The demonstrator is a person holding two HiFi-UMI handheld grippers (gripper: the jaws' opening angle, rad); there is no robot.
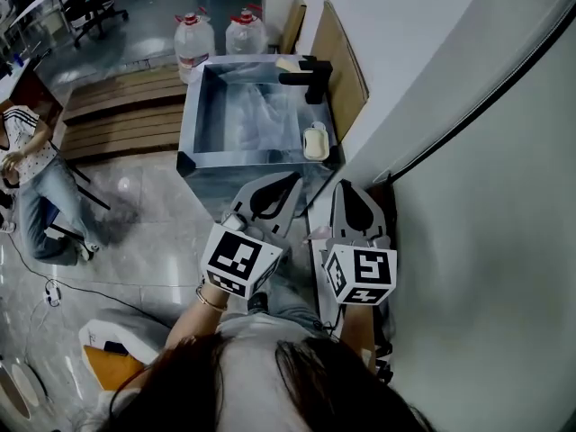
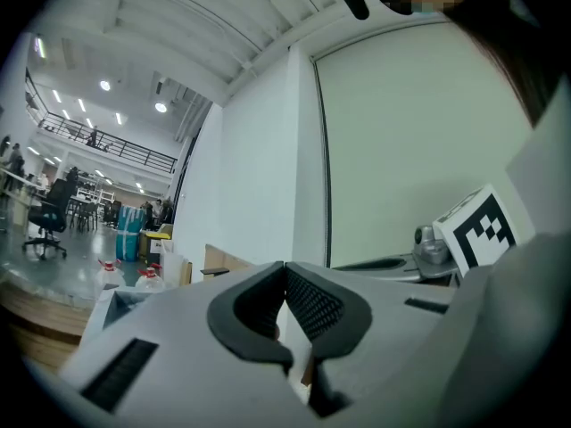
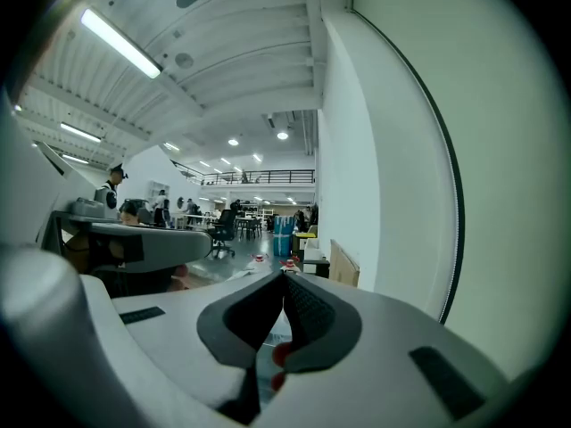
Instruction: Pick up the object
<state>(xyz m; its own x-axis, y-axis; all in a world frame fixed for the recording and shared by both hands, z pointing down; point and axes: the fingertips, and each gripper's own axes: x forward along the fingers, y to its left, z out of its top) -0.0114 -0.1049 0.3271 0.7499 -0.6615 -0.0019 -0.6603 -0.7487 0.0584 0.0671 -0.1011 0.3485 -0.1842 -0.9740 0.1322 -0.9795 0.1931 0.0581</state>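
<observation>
A steel sink basin (image 1: 191,124) stands ahead of me in the head view, with a black faucet (image 1: 307,76) at its far right corner. A small white dish (image 1: 315,142) rests on the basin's right rim and a pale sponge (image 1: 288,64) lies by the faucet. Which of them the task means I cannot tell. My left gripper (image 1: 292,180) (image 2: 285,267) and right gripper (image 1: 346,187) (image 3: 284,279) are held side by side close to my body, short of the basin's near edge. Both have their jaws shut together with nothing between them.
Two large water bottles (image 1: 193,39) (image 1: 245,32) stand behind the basin. Wooden pallets (image 1: 117,115) lie to its left, and a person (image 1: 31,178) sits further left. A white wall (image 1: 486,196) runs close along my right. A brown board (image 1: 342,57) leans against it.
</observation>
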